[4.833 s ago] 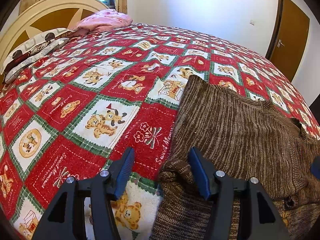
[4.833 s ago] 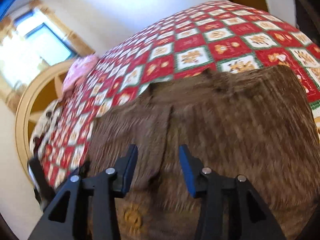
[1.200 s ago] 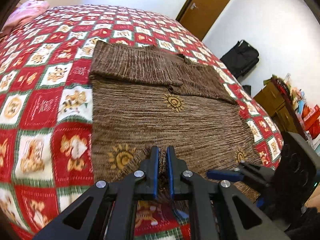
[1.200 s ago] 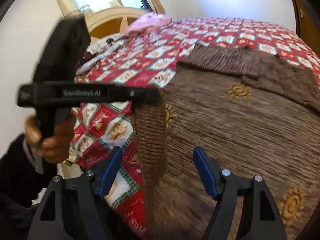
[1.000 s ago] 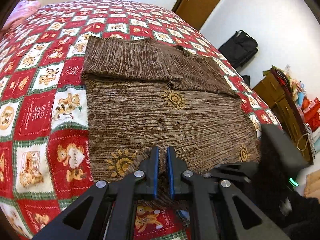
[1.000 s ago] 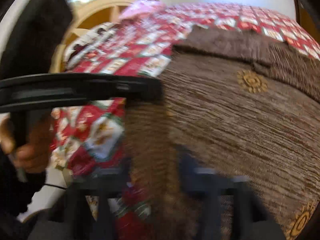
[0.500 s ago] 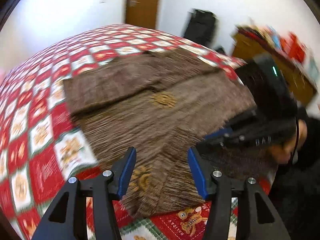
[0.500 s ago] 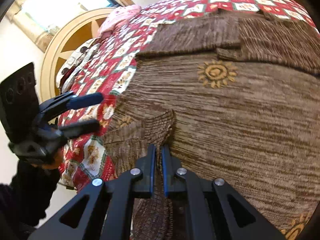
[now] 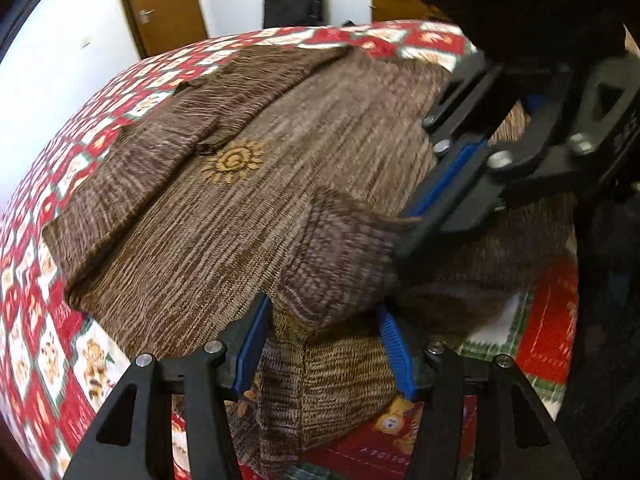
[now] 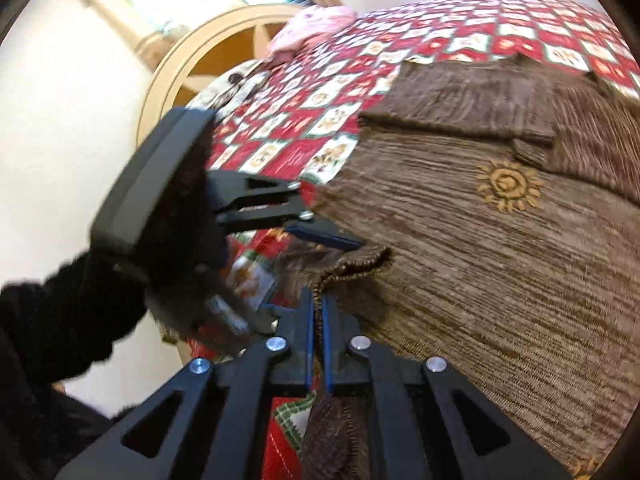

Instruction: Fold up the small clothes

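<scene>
**One sweater, two grippers: hem corner passed to the right**

One brown knitted sweater with yellow sun motifs [image 9: 240, 208] lies spread on the one bed covered by a red, white and green teddy-bear quilt [image 9: 28, 320]. Two sun motifs show in the right wrist view, one at 2 o'clock and a partial one at the 5 o'clock edge.

The left gripper [image 9: 326, 344] has its blue-padded fingers [image 9: 252, 340] about half apart. A raised fold of the sweater's hem sits between them, though the pads do not press on it. A second ago these fingers were pinched on the hem; they have just been opening.

The right gripper [image 10: 316, 340] has its fingers all but closed on the ribbed hem edge, which runs up between the pads and hangs below them. In the left wrist view it reaches in from 2 o'clock, pinching the lifted corner. Some five seconds ago both pairs of fingers stood apart over the flat sweater.

One pink pillow [image 10: 316, 28] lies at 12 o'clock by the cream arched headboard [image 10: 192, 64]. One black sleeve [image 10: 60, 312] shows at 8 o'clock.
</scene>
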`<state>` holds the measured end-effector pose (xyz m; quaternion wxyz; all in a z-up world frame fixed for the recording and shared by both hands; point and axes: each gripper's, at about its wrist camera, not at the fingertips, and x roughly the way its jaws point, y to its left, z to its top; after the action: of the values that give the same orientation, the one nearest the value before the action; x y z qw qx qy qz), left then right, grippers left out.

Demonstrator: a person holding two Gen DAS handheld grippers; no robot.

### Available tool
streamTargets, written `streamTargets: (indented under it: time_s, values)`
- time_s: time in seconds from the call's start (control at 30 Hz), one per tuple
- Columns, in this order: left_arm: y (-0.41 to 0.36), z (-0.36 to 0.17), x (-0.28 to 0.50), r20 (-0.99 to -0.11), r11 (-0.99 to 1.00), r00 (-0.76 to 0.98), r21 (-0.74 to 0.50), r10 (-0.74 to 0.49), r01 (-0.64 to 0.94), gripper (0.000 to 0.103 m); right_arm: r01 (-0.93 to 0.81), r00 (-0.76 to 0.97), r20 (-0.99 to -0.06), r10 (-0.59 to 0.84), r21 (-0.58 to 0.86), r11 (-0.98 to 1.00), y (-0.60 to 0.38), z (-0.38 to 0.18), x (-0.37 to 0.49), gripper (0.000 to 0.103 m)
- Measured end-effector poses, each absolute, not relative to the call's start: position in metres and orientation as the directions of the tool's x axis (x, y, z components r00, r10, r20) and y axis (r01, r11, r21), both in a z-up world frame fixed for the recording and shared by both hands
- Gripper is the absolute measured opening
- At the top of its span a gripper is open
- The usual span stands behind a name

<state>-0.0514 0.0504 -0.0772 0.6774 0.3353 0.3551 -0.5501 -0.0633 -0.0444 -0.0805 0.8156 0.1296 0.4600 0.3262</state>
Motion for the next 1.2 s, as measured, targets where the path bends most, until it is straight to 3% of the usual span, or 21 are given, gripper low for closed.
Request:
streamTargets:
  time_s: [0.33,0.5,0.67,0.87,1.13,1.2]
  values:
    - [0.045,-0.063,-0.062,-0.844,-0.030,0.040,0.066,-0.534,0.997,0.056,-0.539,0.272,-0.633,0.725,0.524,0.660,-0.027,-0.076,-0.069,0.008]
    - [0.045,-0.063,-0.062,-0.827,-0.010,0.052,0.070,-0.559,0.998,0.056,-0.565,0.273,-0.650,0.709,0.489,0.665,-0.026,-0.071,-0.069,0.008]
    - [0.056,-0.056,-0.071,-0.795,0.021,0.060,0.059,-0.603,0.998,0.031,-0.551,0.270,-0.634,0.725,0.515,0.656,-0.032,-0.071,-0.067,0.008]
    - [0.056,-0.055,-0.096,-0.802,-0.057,0.096,0.160,-0.589,0.986,0.030,-0.574,0.255,-0.623,0.740,0.518,0.634,-0.024,-0.067,-0.068,0.009]
    - [0.054,-0.051,-0.089,-0.741,0.055,0.154,0.156,-0.653,0.986,0.030,-0.552,0.266,-0.598,0.756,0.549,0.628,-0.025,-0.065,-0.067,0.010]
    - [0.053,-0.054,-0.078,-0.742,0.128,0.138,0.070,-0.656,0.989,0.018,-0.521,0.295,-0.597,0.746,0.554,0.649,-0.033,-0.065,-0.063,0.011]
